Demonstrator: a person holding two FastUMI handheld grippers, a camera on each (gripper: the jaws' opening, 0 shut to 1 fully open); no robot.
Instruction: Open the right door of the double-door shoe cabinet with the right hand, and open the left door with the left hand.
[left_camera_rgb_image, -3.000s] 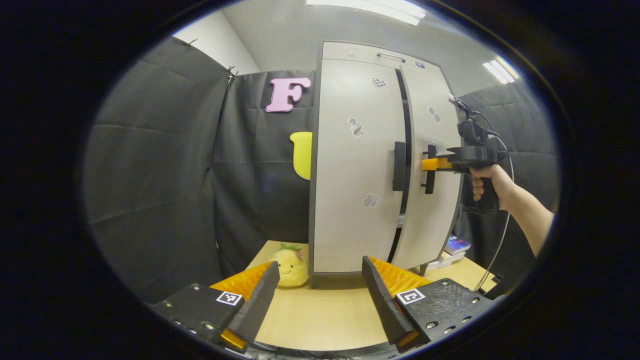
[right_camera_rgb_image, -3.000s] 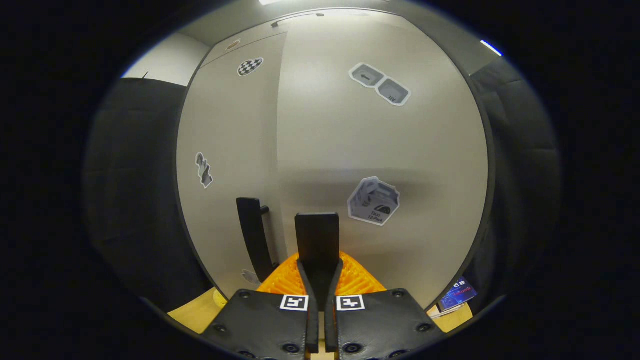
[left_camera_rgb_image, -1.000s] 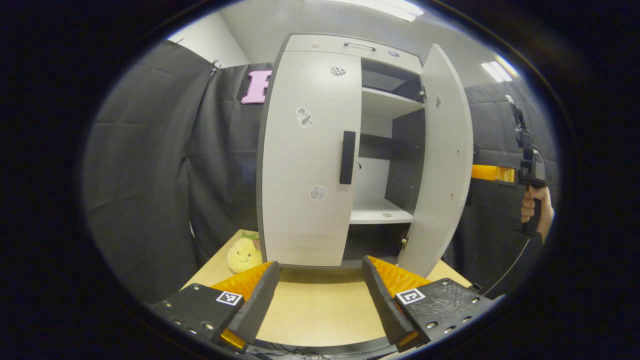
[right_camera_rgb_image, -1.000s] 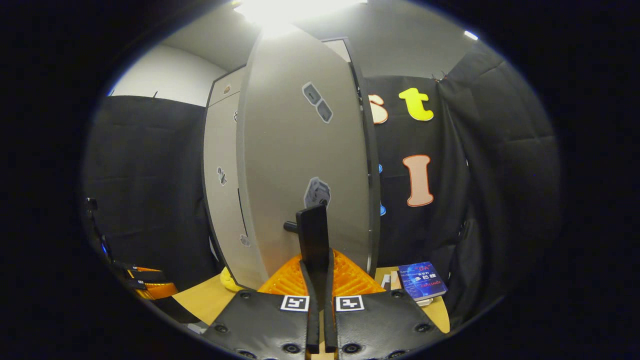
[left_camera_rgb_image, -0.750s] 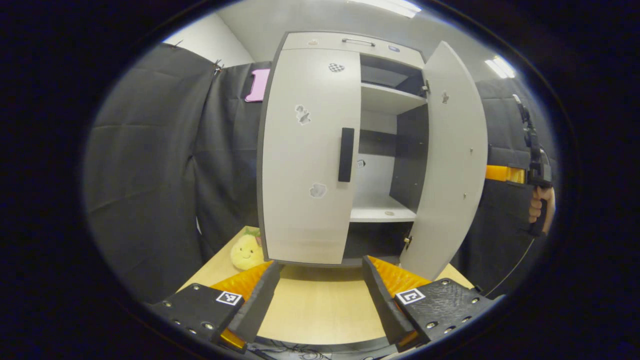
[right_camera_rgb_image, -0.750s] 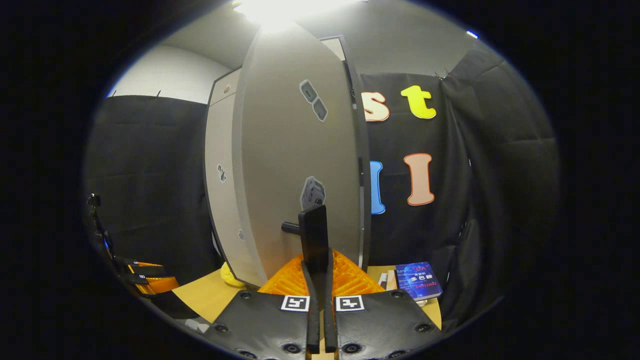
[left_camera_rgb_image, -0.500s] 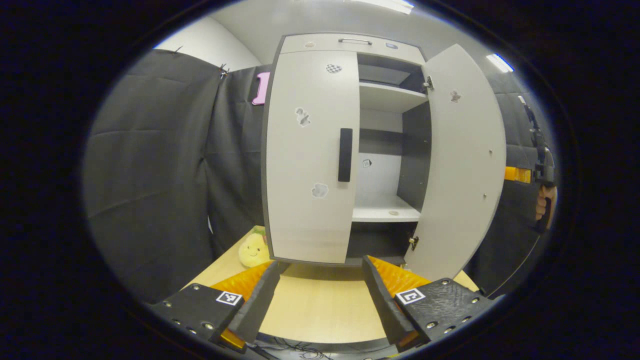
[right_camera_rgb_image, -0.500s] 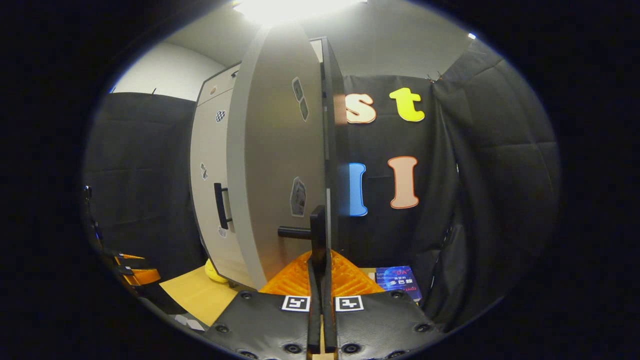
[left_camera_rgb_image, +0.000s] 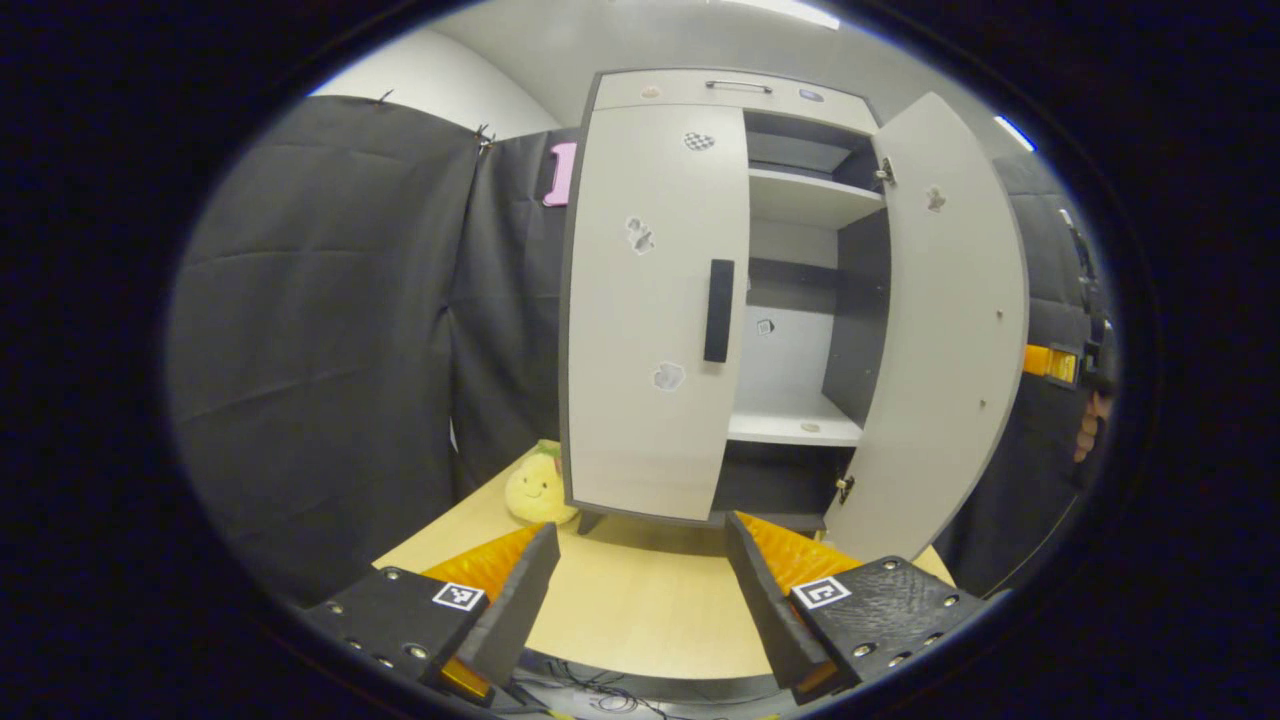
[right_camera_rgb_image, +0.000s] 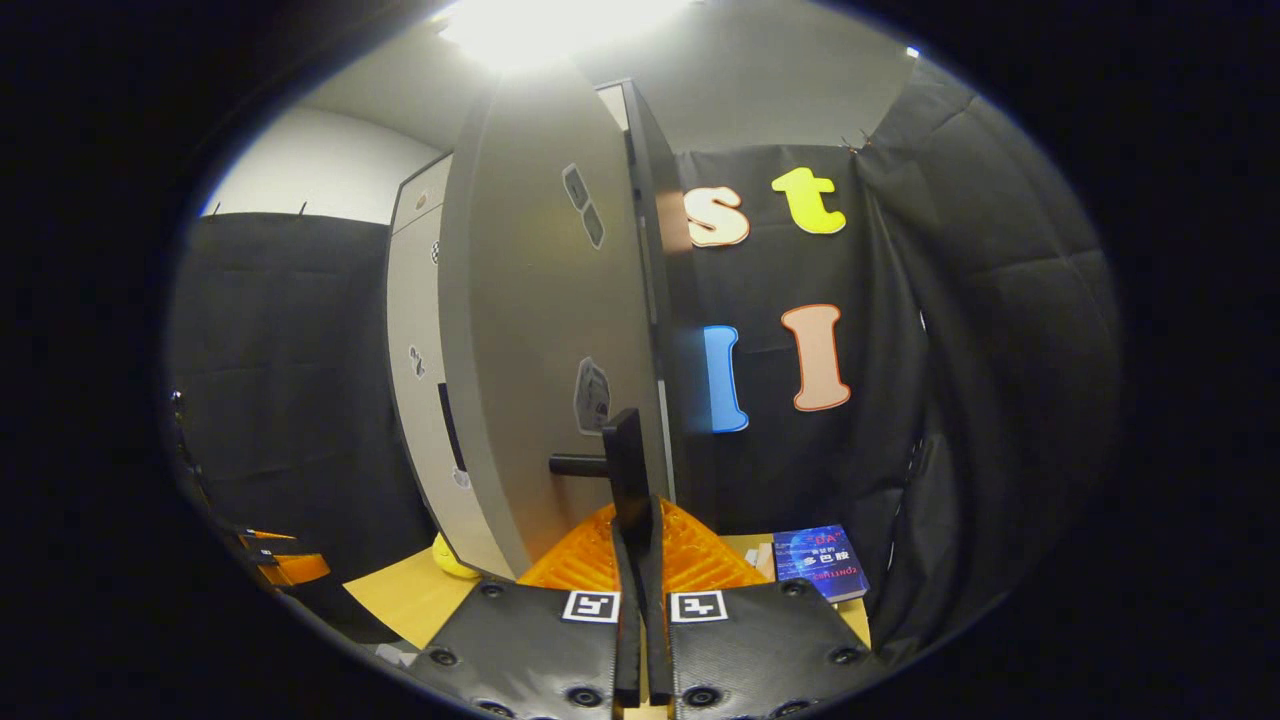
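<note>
Now my right gripper (right_camera_rgb_image: 640, 545) clamps the upright right door handle (right_camera_rgb_image: 625, 462); right door (left_camera_rgb_image: 940, 330) swung outward, left gripper (left_camera_rgb_image: 640, 590) wide open, holding nothing.

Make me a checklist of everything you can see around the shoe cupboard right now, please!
Surface: light wooden table, the cabinet stands on it.
Job's things: shoe cabinet; right door swung wide open, shelves bare; left door shut, its black handle untouched.
Clutter: yellow plush toy beside the cabinet; blue book on the table.
Grippers: right gripper clamped on the right door's handle; left gripper open, short of the cabinet.
Cables: wires at the table's near edge.
Surroundings: black cloth walls, ceiling light.
</note>
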